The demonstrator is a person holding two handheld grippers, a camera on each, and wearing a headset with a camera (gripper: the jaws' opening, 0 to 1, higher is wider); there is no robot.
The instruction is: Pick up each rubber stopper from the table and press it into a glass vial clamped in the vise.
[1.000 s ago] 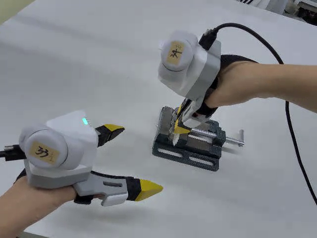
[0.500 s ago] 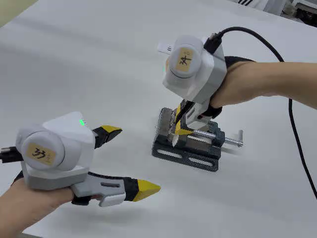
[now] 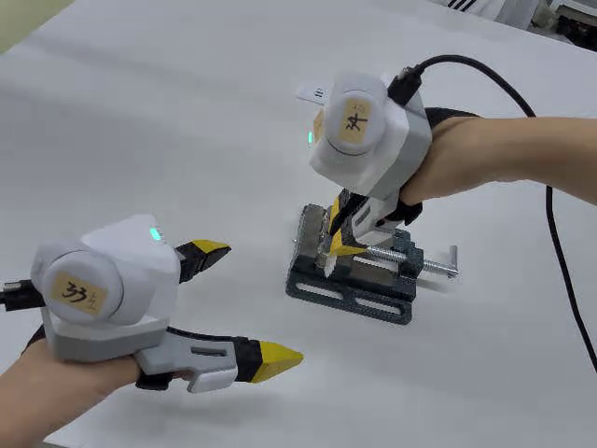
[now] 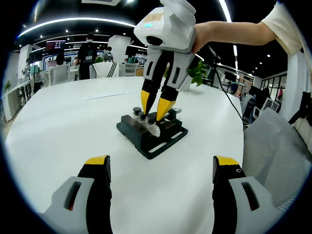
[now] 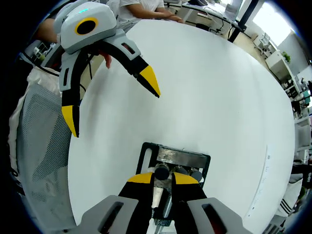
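hovering over stoppers [image 5: 161, 171], right hand-held gripper [image 5: 163, 179]

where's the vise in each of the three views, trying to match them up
Head view: the vise is right of centre, directly under the right gripper.
Left gripper view: the vise is at centre, with the right gripper coming down onto it from above.
Right gripper view: the vise is at bottom centre, just past the right gripper.
Shared landmark: the right gripper's yellow tips, over the vise's top in all three.

White table [image 3: 140, 121], mesh chair [image 4: 273, 146], potted plant [image 4: 197, 73]
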